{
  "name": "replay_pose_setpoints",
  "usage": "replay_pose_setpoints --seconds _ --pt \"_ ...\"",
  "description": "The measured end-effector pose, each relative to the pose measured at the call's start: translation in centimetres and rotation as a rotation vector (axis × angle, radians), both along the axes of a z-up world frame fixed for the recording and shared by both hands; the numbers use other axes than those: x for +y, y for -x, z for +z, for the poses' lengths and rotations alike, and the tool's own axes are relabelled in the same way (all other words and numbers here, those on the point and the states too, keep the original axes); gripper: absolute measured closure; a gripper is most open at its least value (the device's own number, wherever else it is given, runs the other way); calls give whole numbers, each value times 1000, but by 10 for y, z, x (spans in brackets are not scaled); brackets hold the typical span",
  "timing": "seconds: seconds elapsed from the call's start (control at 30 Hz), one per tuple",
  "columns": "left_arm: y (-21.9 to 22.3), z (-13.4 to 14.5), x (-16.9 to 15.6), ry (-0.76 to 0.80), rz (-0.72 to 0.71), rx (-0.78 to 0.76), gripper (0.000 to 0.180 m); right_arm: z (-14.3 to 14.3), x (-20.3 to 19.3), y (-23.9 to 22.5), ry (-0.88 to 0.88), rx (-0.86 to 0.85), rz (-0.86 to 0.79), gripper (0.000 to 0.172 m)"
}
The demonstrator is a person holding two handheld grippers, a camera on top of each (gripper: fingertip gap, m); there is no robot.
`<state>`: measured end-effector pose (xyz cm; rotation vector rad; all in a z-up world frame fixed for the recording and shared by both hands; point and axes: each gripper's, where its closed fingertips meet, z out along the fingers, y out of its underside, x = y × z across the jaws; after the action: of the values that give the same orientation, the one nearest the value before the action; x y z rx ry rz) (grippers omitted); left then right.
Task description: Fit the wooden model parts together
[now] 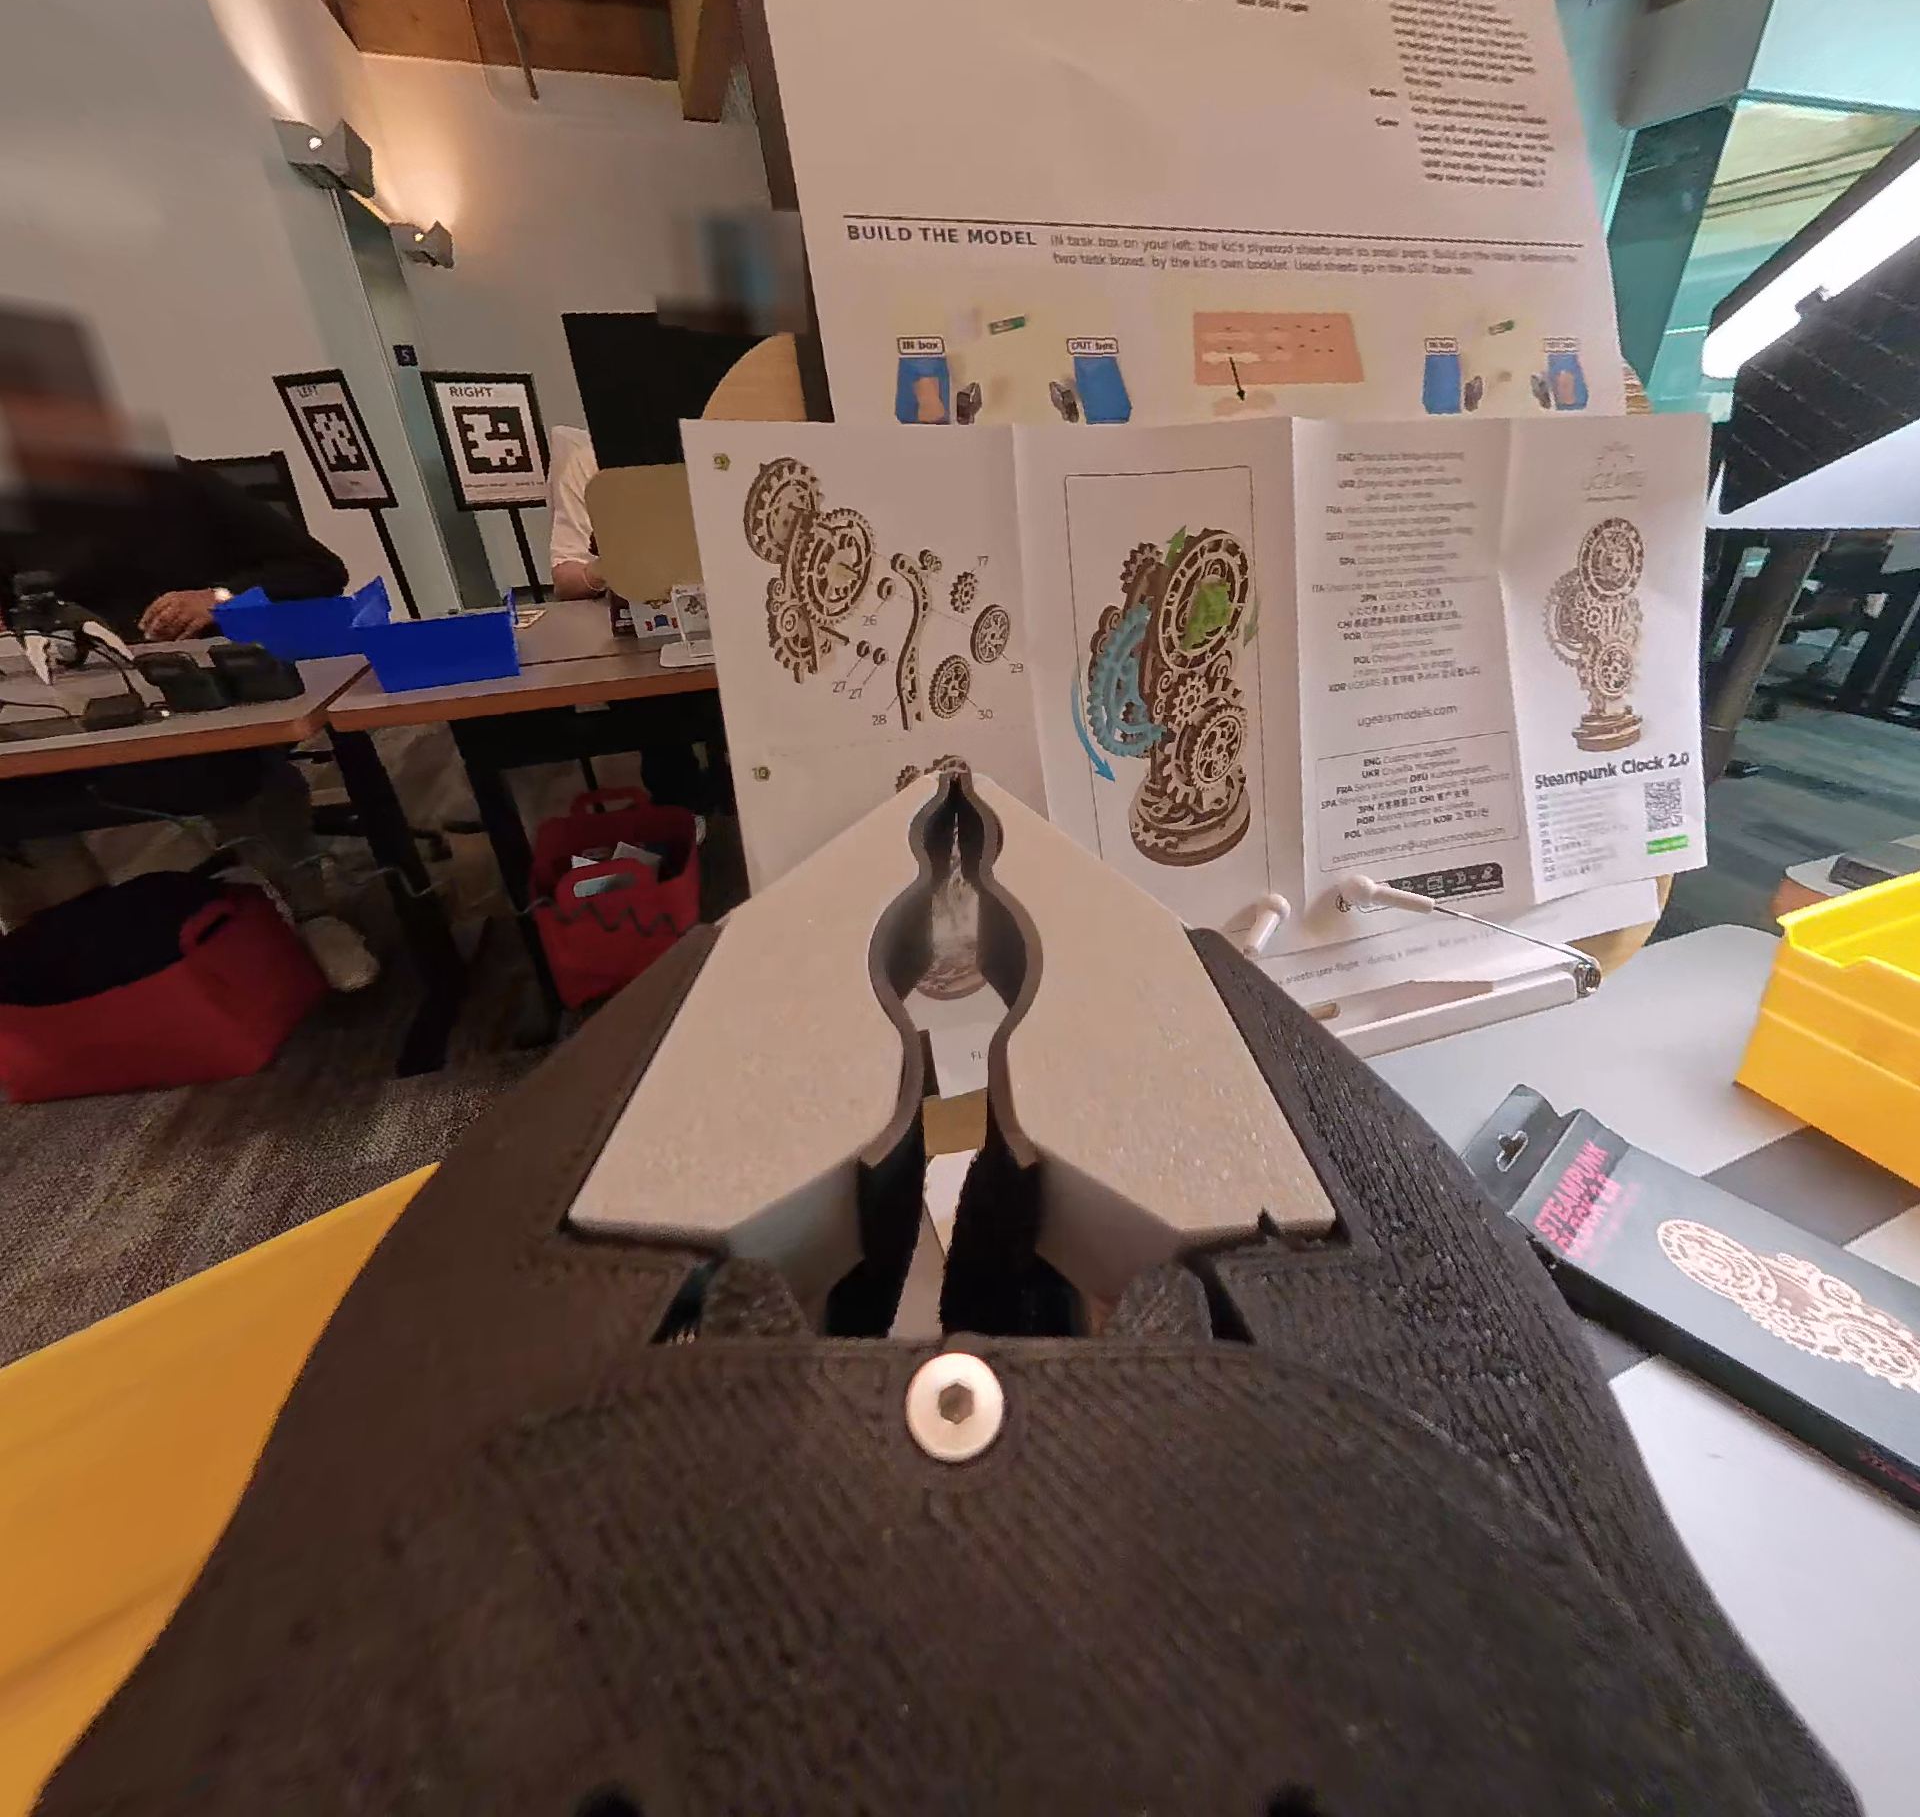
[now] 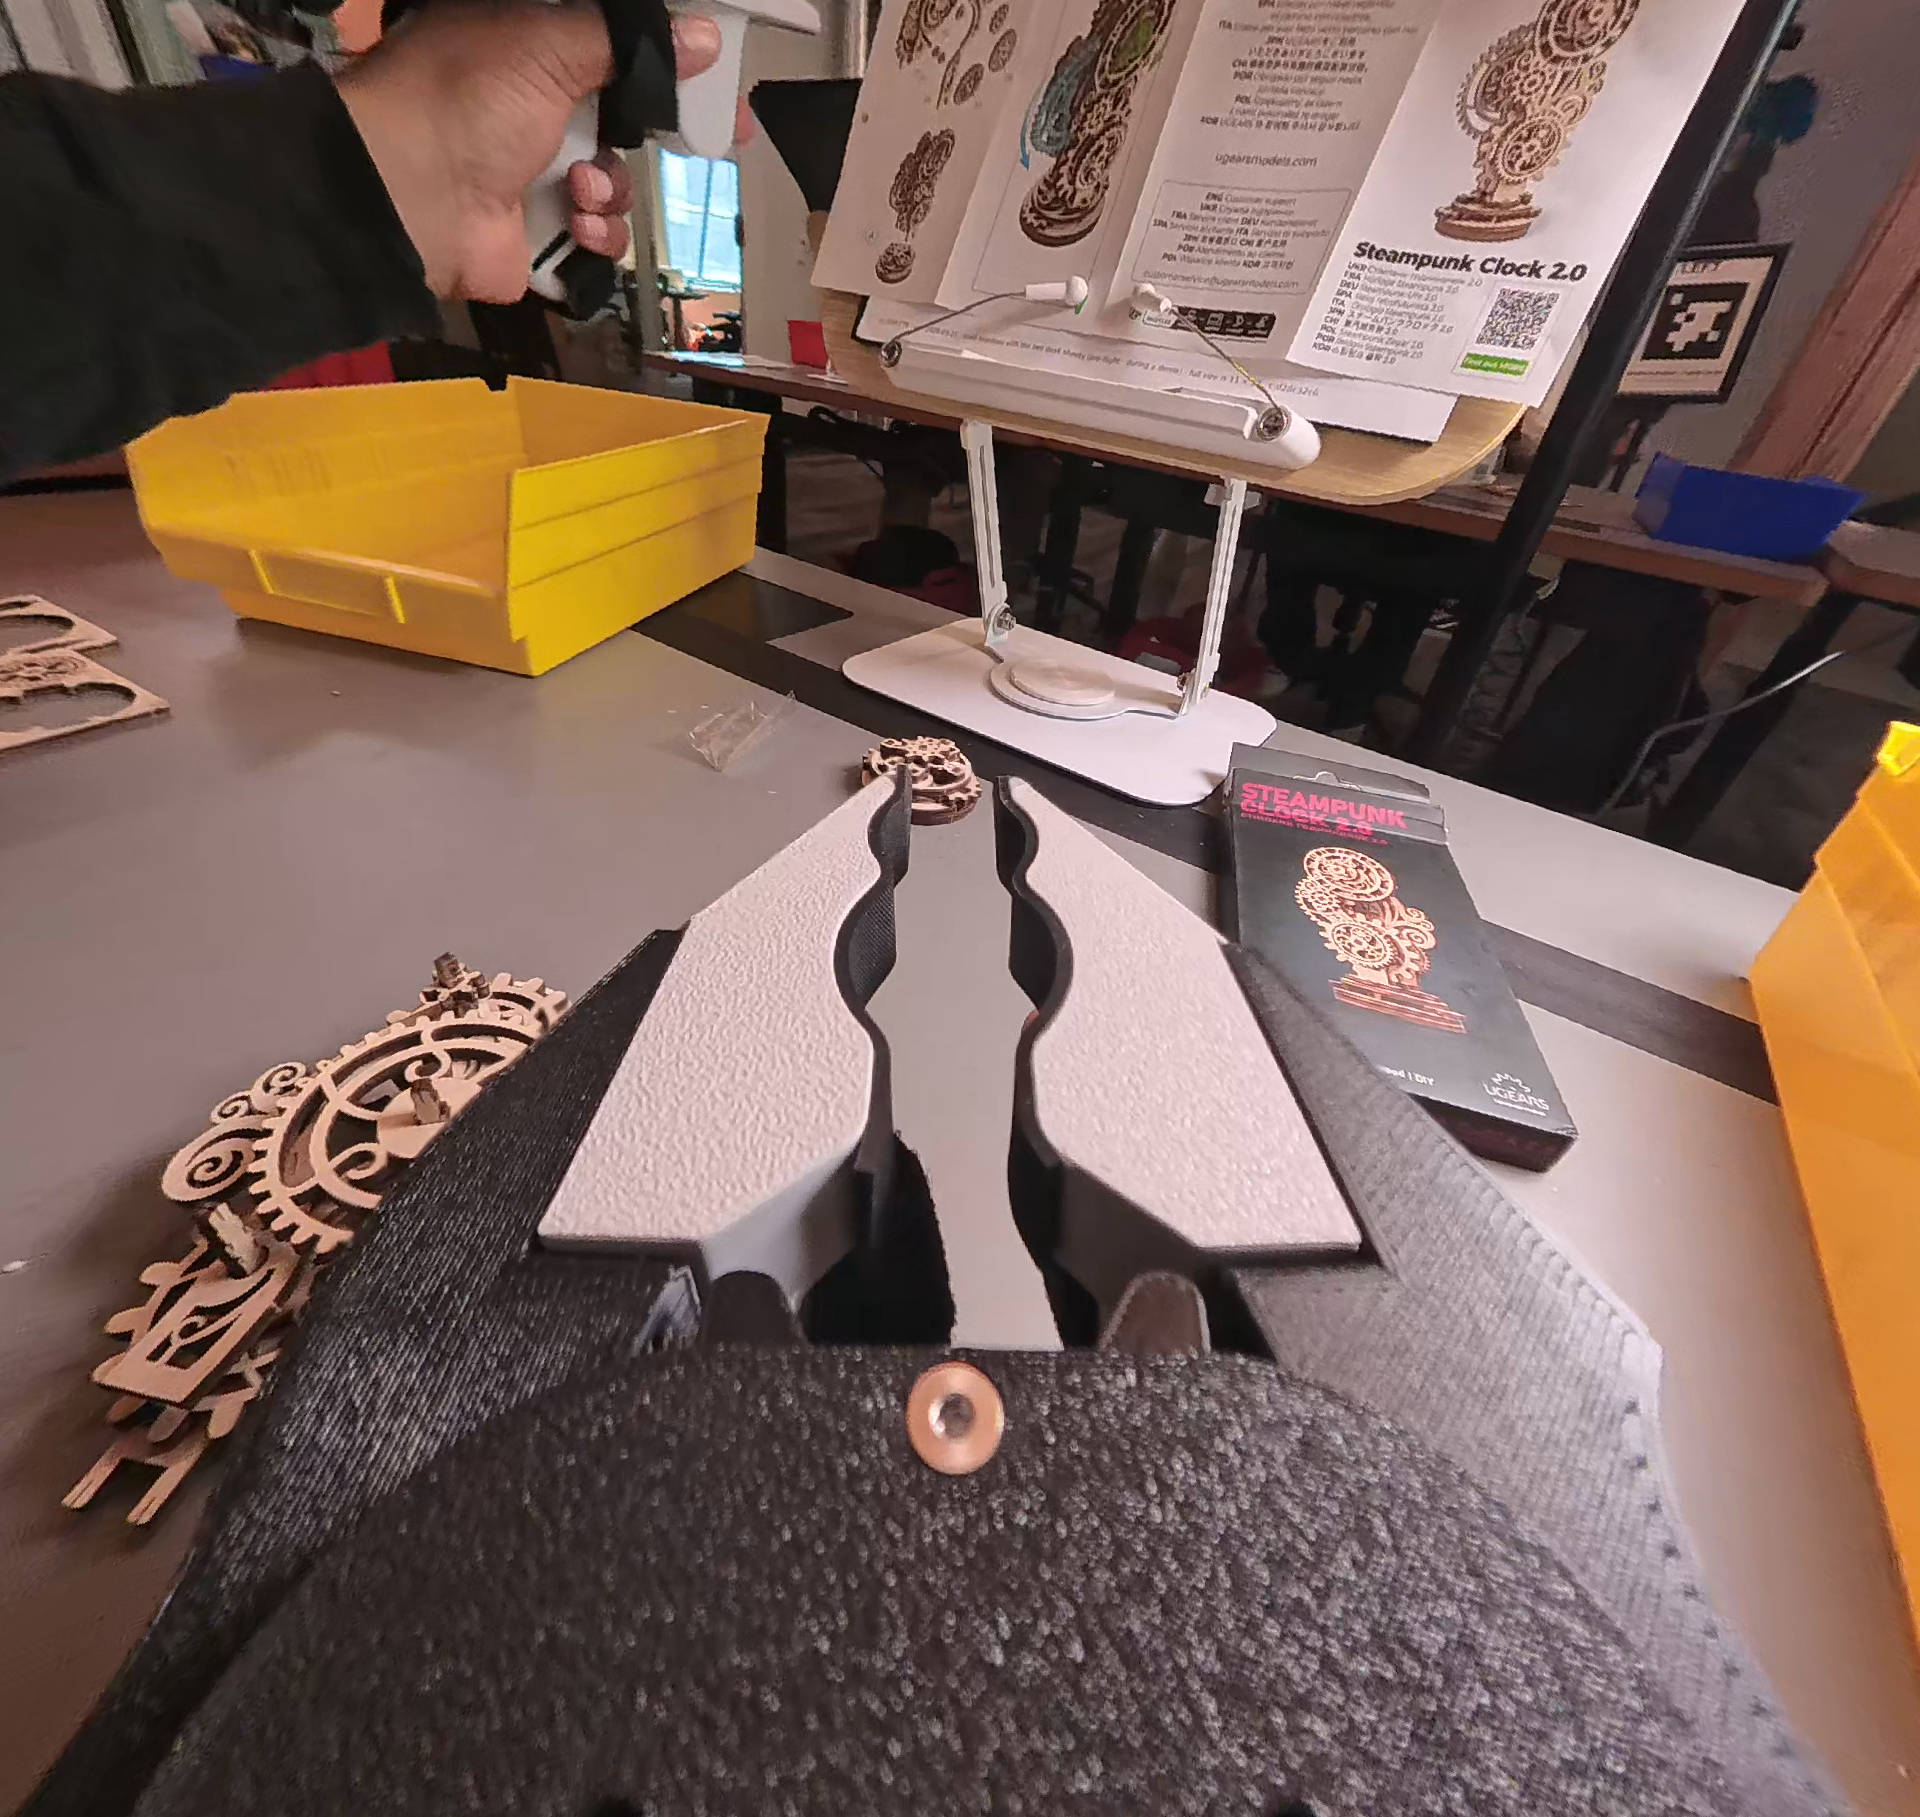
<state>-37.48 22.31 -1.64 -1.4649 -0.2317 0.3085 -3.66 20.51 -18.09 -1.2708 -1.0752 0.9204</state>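
Note:
In the right wrist view my right gripper (image 2: 951,791) is open just above the grey table (image 2: 416,863). A small wooden gear assembly (image 2: 935,780) lies on the table just past its left fingertip, and the pads do not touch it. A larger wooden clockwork assembly (image 2: 343,1144) lies to the left of this gripper's body. My left gripper (image 1: 951,780) is shut with its tips meeting, and I see no part held. It is raised in front of the instruction booklet (image 1: 1195,645). In the right wrist view a hand (image 2: 499,126) holds it high at top left.
Punched plywood sheets (image 2: 52,666) lie at the far left. A yellow bin (image 2: 468,510) stands at the back left and another (image 2: 1849,1092) at the right edge. The white book stand (image 2: 1070,697), the black kit box (image 2: 1382,946) and a clear plastic scrap (image 2: 738,723) are ahead. There is about 40 cm between the tips of the two grippers.

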Motion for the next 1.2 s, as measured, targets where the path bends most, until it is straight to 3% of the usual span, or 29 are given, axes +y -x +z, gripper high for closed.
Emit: replay_pose_setpoints --seconds 0.23,0.63,1.2 --pt "3 1 1 42 15 49 180 -3 -5 2 39 -5 30 158" --pt "36 0 43 112 87 117 180 -10 -3 3 30 -36 25 159" --pt "46 4 49 115 99 144 180 -17 -4 5 28 -62 30 159"
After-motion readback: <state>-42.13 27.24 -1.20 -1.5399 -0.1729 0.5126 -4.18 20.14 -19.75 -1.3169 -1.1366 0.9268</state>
